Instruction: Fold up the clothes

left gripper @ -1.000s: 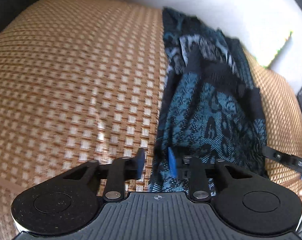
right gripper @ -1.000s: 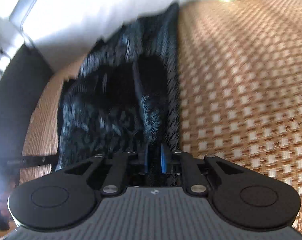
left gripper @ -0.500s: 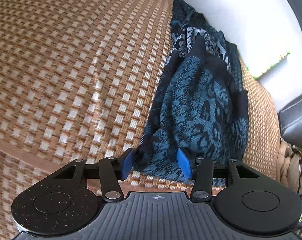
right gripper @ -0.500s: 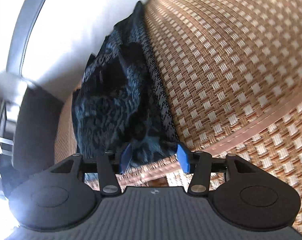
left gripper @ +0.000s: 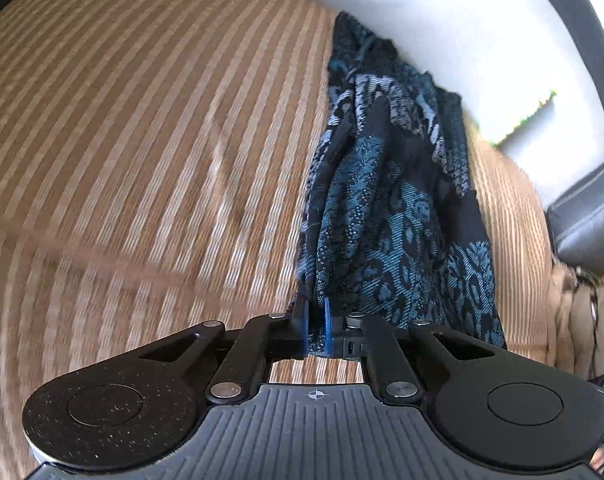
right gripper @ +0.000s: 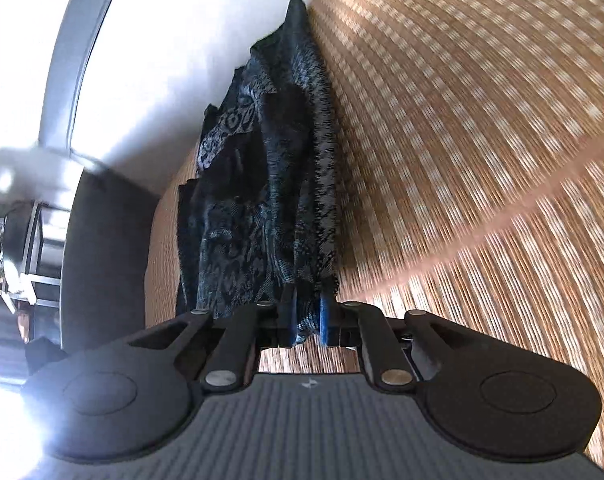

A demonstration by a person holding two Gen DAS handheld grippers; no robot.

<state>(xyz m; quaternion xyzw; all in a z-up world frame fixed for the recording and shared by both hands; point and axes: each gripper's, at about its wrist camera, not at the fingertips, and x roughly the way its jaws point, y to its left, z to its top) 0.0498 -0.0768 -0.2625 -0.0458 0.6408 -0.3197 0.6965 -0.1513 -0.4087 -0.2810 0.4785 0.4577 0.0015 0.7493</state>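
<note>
The blue-and-black patterned garment (left gripper: 393, 208) stretches away over the woven mat (left gripper: 142, 140), its near edge pinched by the left gripper (left gripper: 315, 330) and by the closing right gripper (right gripper: 307, 326).

Left tool (left gripper: 315, 326) clamped, right tool (right gripper: 307, 322) closing (angled down) — both gripping

Half a second earlier both grippers stood open astride the near hem of the blue-and-black patterned woven garment (left gripper: 397, 216). The left gripper (left gripper: 315, 322) clamped it; the right gripper (right gripper: 307, 320) was closing, fabric between its pads.
</note>
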